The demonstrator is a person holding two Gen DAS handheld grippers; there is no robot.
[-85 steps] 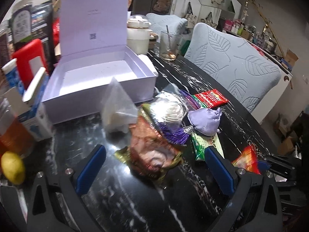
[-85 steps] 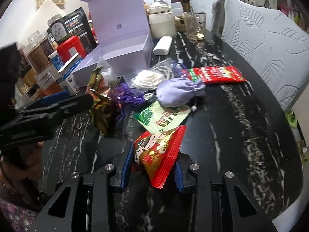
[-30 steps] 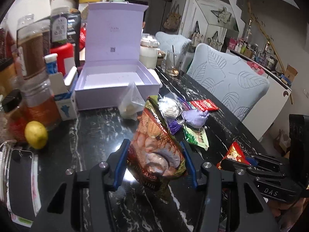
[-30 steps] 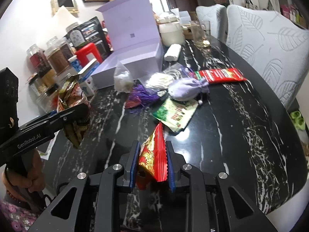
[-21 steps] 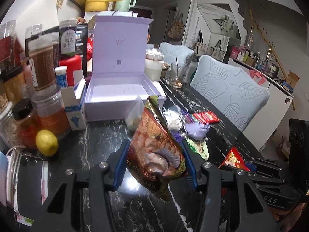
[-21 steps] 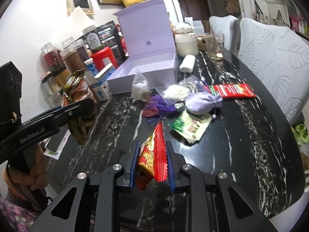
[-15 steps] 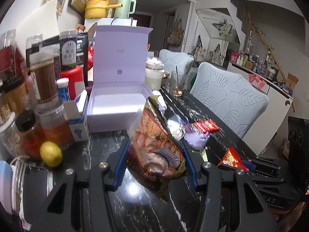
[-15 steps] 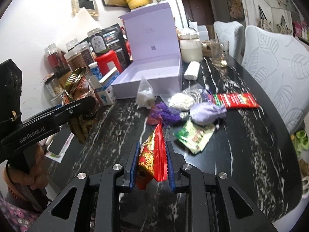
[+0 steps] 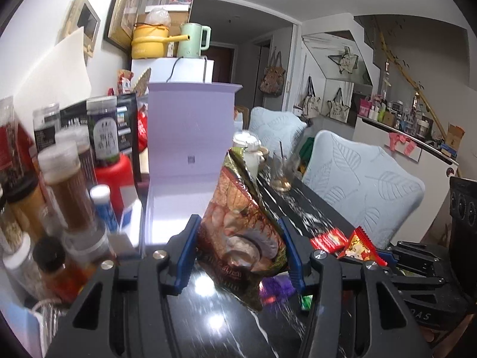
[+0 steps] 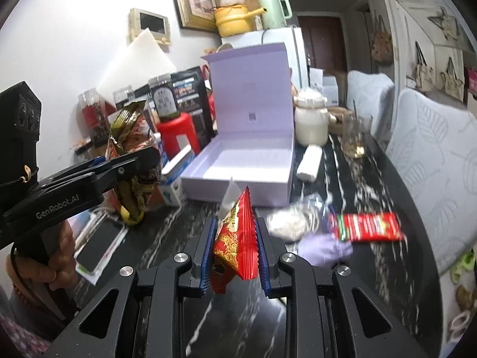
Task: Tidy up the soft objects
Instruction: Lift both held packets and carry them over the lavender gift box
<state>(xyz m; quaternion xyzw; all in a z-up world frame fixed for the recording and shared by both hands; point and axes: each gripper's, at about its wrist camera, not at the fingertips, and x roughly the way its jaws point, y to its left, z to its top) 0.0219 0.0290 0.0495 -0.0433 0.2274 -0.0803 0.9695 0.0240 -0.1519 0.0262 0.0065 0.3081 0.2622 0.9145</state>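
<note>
My left gripper point(image 9: 238, 250) is shut on a brown and gold snack bag point(image 9: 238, 232), held upright above the black marble table point(image 9: 226, 322). My right gripper point(image 10: 235, 253) is shut on a small red snack packet point(image 10: 238, 238), also lifted off the table. Ahead of both stands an open lilac box point(image 10: 235, 189) with its lid up and nothing visible inside. In the right wrist view the left gripper point(image 10: 128, 164) and its bag point(image 10: 131, 137) hang at the left. A purple pouch point(image 10: 323, 249), a flat red packet point(image 10: 368, 226) and a white item in a clear bag point(image 10: 287, 222) lie on the table.
Jars and bottles point(image 9: 65, 179) crowd the table's left side by a red container point(image 10: 176, 137). A white jar point(image 10: 310, 125) and a glass point(image 10: 354, 137) stand right of the box. A phone point(image 10: 98, 247) lies at the left. Pale leaf-patterned chairs point(image 10: 432, 164) line the right edge.
Both grippers have risen from the table with their packets still held, and both views now look more level towards the lilac box. Neither grip has changed.
</note>
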